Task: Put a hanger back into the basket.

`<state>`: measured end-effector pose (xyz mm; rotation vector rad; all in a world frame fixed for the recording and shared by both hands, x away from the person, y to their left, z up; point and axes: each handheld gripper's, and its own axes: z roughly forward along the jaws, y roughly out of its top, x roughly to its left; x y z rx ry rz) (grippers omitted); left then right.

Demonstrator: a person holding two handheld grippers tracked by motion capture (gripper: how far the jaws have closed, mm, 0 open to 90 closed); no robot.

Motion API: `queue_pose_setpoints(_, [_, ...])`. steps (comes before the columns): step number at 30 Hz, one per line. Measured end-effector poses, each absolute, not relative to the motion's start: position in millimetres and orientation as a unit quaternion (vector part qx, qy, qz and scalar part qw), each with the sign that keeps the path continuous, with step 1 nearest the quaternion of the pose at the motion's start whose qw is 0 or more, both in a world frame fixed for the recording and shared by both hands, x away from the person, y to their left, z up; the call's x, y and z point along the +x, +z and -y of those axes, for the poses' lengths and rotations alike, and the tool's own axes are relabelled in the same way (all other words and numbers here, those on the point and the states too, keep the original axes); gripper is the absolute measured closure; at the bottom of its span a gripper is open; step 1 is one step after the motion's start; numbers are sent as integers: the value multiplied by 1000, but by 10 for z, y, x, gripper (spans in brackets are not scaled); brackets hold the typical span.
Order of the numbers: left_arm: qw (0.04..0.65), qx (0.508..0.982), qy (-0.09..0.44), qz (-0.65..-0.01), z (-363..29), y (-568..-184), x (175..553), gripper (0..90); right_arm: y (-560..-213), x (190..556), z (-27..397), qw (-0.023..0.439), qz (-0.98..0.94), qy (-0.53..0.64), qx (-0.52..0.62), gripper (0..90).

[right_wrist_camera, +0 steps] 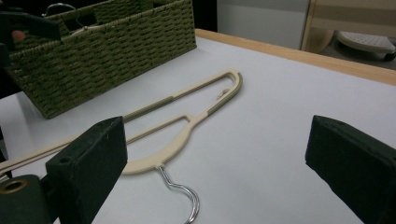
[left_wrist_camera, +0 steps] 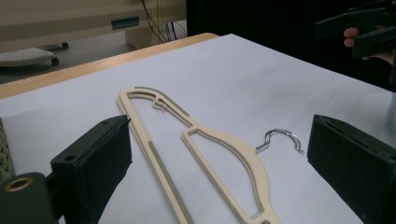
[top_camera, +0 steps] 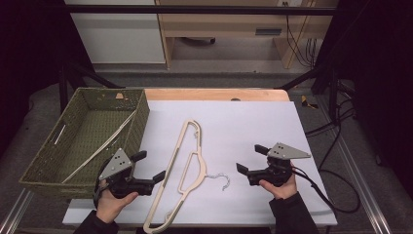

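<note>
Between the tongs: cream plastic clothes hanger with a metal hook (top_camera: 187, 168), flat on white table cover (top_camera: 253, 122).
Left gripper (top_camera: 148, 168): jaws spread, empty, just beside hanger's long bar.
Right gripper (top_camera: 251, 160): jaws spread, empty, near hook.
Beyond left gripper: green woven basket (top_camera: 141, 117).

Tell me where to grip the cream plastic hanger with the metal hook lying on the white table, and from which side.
Probably best is the straight bottom bar of the cream plastic hanger, with the left gripper coming from the basket side. The bar is thin, long and bare, and faces that gripper's open jaws. The metal hook points toward the right gripper but is small and curved, so a poorer hold.
</note>
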<state>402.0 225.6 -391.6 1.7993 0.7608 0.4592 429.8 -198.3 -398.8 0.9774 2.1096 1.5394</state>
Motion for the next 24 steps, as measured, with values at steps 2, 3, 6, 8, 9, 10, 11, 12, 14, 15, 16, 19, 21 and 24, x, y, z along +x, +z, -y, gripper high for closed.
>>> queue_pose_setpoints(2, [538,757,186,-320,-2264,-3962,4021,65,-4014,4315,1933,168,-749,541,344,60])
queue_pose_setpoints(3, [535,759,184,-322,-2265,-3981,4024,65,-4030,4325,1908,165,-750,540,344,59])
queue_pose_setpoints(6, [529,765,180,-319,-2246,-4037,4035,66,-4075,4348,1826,165,-757,530,344,72])
queue_pose_setpoints(8, [525,770,178,-314,-2224,-4067,4042,66,-4108,4366,1775,165,-768,520,336,83])
queue_pose_setpoints(9, [524,772,177,-313,-2218,-4074,4041,66,-4126,4374,1736,161,-773,516,333,98])
queue_pose_setpoints(10, [523,773,176,-312,-2210,-4083,4041,66,-4138,4380,1716,160,-776,514,330,110])
queue_pose_setpoints(11, [523,774,175,-311,-2201,-4092,4040,66,-4157,4386,1686,156,-778,513,329,127])
queue_pose_setpoints(12, [520,777,175,-310,-2197,-4097,4039,65,-4180,4396,1655,151,-781,511,326,145])
queue_pose_setpoints(14, [520,777,174,-309,-2191,-4102,4041,65,-4231,4413,1592,145,-791,502,319,179])
queue_pose_setpoints(15, [520,777,173,-309,-2190,-4101,4041,65,-4251,4422,1561,144,-795,497,316,196])
queue_pose_setpoints(16, [521,777,173,-308,-2190,-4100,4042,65,-4269,4434,1532,143,-799,494,311,212])
queue_pose_setpoints(19, [521,779,172,-305,-2196,-4099,4043,63,-4306,4480,1464,134,-807,490,303,252])
queue_pose_setpoints(21, [520,779,172,-304,-2195,-4104,4048,59,-4335,4517,1417,124,-812,487,298,265])
queue_pose_setpoints(24, [519,781,172,-301,-2191,-4106,4048,54,-4387,4557,1344,121,-824,474,287,285])
